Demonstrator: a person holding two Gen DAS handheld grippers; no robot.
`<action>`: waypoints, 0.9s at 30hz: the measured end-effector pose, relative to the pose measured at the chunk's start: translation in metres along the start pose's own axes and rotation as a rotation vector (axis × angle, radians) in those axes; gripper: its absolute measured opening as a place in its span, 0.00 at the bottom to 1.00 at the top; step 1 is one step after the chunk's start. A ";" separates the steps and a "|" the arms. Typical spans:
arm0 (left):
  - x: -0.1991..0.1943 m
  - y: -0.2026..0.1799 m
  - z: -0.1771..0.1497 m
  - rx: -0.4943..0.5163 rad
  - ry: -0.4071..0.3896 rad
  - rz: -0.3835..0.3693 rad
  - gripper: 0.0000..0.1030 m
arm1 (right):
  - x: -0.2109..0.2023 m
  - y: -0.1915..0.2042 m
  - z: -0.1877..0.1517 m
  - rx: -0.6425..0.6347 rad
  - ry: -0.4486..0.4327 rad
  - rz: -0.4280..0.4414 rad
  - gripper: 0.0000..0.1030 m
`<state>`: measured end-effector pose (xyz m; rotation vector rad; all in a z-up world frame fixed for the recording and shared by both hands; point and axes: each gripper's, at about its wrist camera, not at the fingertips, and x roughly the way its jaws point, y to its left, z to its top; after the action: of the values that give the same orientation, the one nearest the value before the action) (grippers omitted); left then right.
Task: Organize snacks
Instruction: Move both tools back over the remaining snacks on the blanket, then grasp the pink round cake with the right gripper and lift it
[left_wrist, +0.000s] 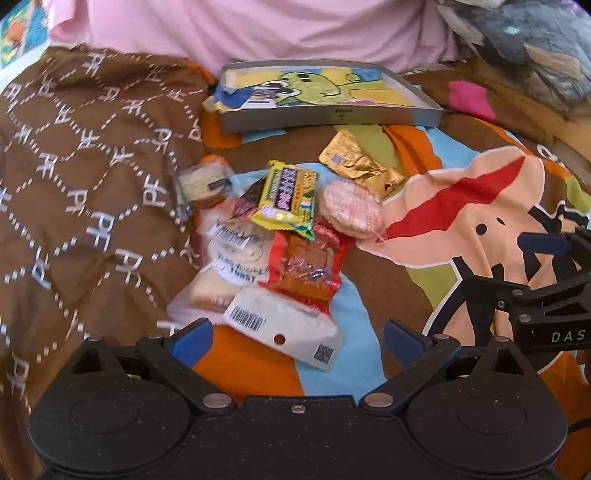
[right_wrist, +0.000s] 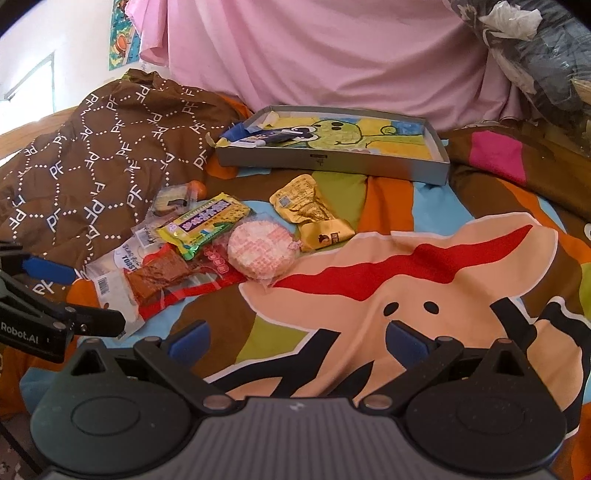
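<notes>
A brown monogrammed quilt (right_wrist: 96, 155) lies bunched on a colourful cartoon bedspread (right_wrist: 424, 280), pink fabric (right_wrist: 332, 55) draped behind.

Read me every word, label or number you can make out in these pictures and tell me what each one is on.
"PF": repeated across the brown cloth.
"DAS": on the right tongs, body seen in the left wrist view.
"Robot.AI": on the left tongs, body seen in the right wrist view.
"TOAST", partly legible: white packet.
Yellow packet, gold pouch, round cracker wrapper, barcodes: too small or blurred.
</notes>
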<state>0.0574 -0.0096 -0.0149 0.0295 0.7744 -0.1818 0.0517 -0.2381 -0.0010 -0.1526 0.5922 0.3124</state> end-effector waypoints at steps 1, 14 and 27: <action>0.001 -0.001 0.002 0.011 0.004 -0.006 0.96 | 0.001 0.000 0.000 0.000 -0.001 -0.003 1.00; 0.029 -0.021 0.022 0.254 0.032 -0.065 0.94 | 0.011 0.000 0.005 -0.163 -0.052 -0.042 1.00; 0.058 0.013 0.039 0.172 0.073 -0.135 0.83 | 0.083 0.008 0.040 -0.379 0.004 0.113 1.00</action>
<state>0.1269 -0.0096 -0.0282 0.1476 0.8322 -0.3768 0.1351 -0.2008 -0.0162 -0.4853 0.5423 0.5332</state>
